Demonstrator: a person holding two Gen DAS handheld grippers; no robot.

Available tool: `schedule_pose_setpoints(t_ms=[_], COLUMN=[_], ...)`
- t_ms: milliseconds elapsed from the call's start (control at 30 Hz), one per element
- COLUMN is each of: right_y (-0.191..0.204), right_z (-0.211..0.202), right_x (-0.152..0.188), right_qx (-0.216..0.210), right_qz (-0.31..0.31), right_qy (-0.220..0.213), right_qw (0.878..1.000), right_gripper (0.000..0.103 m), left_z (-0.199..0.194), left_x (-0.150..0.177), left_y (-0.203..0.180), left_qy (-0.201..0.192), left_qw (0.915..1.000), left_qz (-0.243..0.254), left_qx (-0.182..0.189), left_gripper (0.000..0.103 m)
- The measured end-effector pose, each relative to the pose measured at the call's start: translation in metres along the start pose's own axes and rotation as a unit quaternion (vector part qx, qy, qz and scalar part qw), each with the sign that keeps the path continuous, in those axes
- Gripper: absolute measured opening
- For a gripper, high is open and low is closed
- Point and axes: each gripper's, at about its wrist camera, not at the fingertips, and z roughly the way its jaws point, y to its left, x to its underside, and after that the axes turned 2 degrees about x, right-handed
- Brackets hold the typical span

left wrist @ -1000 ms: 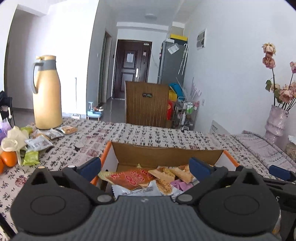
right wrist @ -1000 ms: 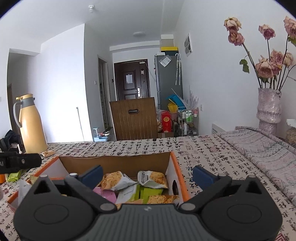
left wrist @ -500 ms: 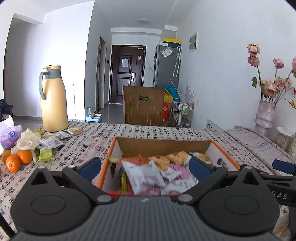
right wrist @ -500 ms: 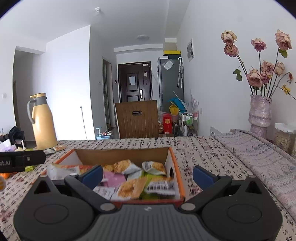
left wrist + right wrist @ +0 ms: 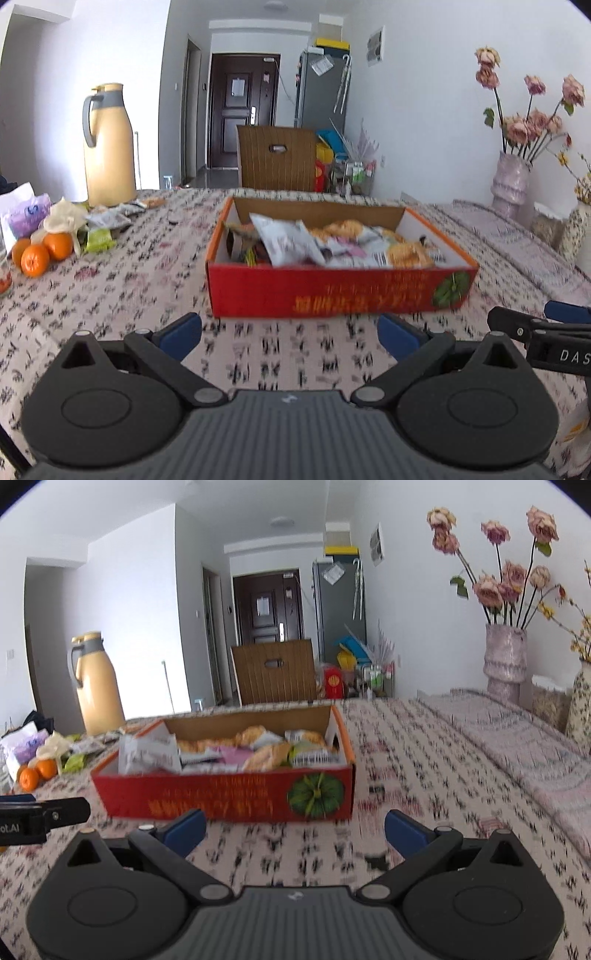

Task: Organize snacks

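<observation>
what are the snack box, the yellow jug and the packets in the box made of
Snack box: cardboard, judging by the plain brown inner walls; the outside is printed red with a matte look.
Yellow jug: probably plastic or coated metal, smooth with a soft sheen and a grey handle; cannot tell which.
Packets: thin plastic or foil film, crinkled and slightly glossy.

A table [image 5: 155, 295] under a patterned cloth [image 5: 424, 760] carries everything. Straight ahead of both tools sits a red cardboard box [image 5: 340, 291] of snack packets. Far off to the left stand a yellow jug [image 5: 109, 147], three oranges [image 5: 35, 260], loose snack packets [image 5: 107, 221] and a purple bag [image 5: 27, 214]. To the right stands a vase [image 5: 505, 661].
</observation>
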Motion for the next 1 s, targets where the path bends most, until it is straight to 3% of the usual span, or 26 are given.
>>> schedule_pose_setpoints(t_ms=[267,1000], right_y=[-0.001,-0.002], right_z=[-0.003,0.001], right_x=[0.019,0.025], right_qx=[-0.001,0.003], right_qz=[0.002,0.002], right_qy=[0.027,0.041], right_qw=[1.0,0.999], right_gripper=[0.103,0.103], left_z=[-0.003,-0.002], left_x=[0.015,0.021], left_y=[0.0,-0.002], left_qy=[0.018,0.026], left_qw=[0.9998,0.9996], left_qz=[0.003,0.003], left_qx=[0.001,0.004], left_gripper=[0.103,0.103])
